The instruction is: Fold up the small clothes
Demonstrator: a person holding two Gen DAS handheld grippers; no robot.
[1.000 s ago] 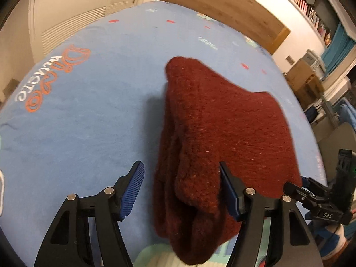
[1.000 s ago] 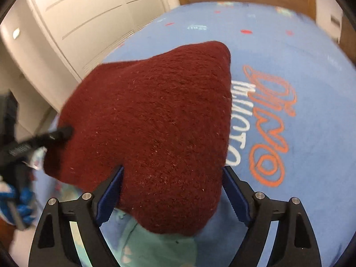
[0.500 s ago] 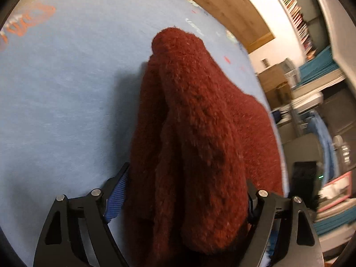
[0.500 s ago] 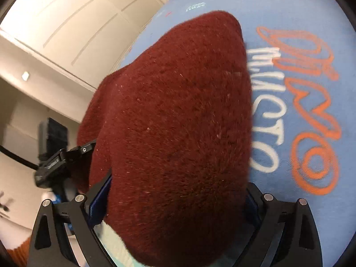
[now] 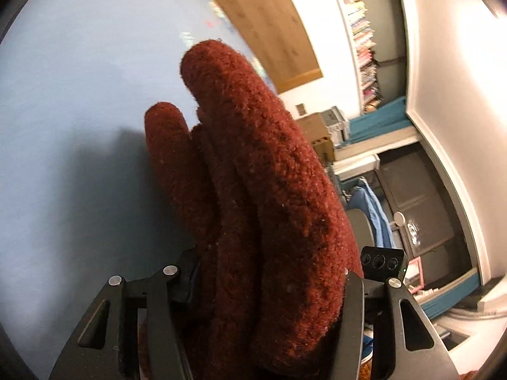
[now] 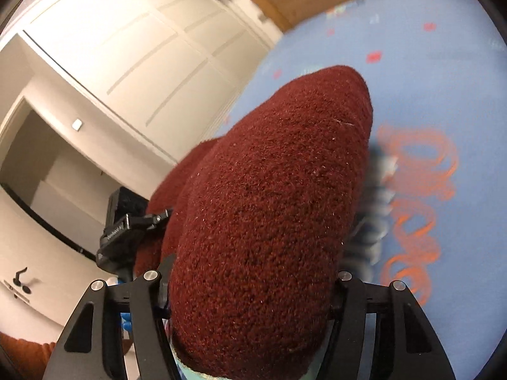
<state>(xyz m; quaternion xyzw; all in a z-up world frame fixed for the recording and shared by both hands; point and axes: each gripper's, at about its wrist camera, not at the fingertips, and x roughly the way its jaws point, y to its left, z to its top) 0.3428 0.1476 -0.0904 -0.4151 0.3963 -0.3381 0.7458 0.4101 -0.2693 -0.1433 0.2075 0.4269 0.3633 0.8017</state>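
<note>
- We have a dark red fleece garment [image 5: 272, 209], thick and fuzzy, bunched between both claws and lifted above a light blue blanket [image 5: 63, 101] printed with orange lettering [image 6: 421, 196].
- The left claw [image 5: 269, 281] is clamped on the garment: its fingers press into the cloth from both sides, and several layers bulge out between them.
- The right claw [image 6: 250, 281] is likewise clamped on the garment, the fabric filling the whole gap and spilling forward over it.
- In the right wrist view, the other claw shows at the left edge of the cloth, so we judge the two grips sit on neighbouring parts of one edge.
- We judge the material soft, limp and light: it droops in rounded rolls rather than holding a crease, and it will sag wherever we leave it unsupported.
- The nap looks grippy, so slipping seems unlikely; the likelier trouble is catching more layers than we mean to.
- Nothing here looks fragile, and a firm pinch should do no harm.
- For a clean fold we would take hold at corners or along a single hem, one layer thick, well apart from each other; which part of the garment we hold now we cannot tell.
- A pale green patch [image 6: 190, 372] shows just under the bundle in the right wrist view.
</note>
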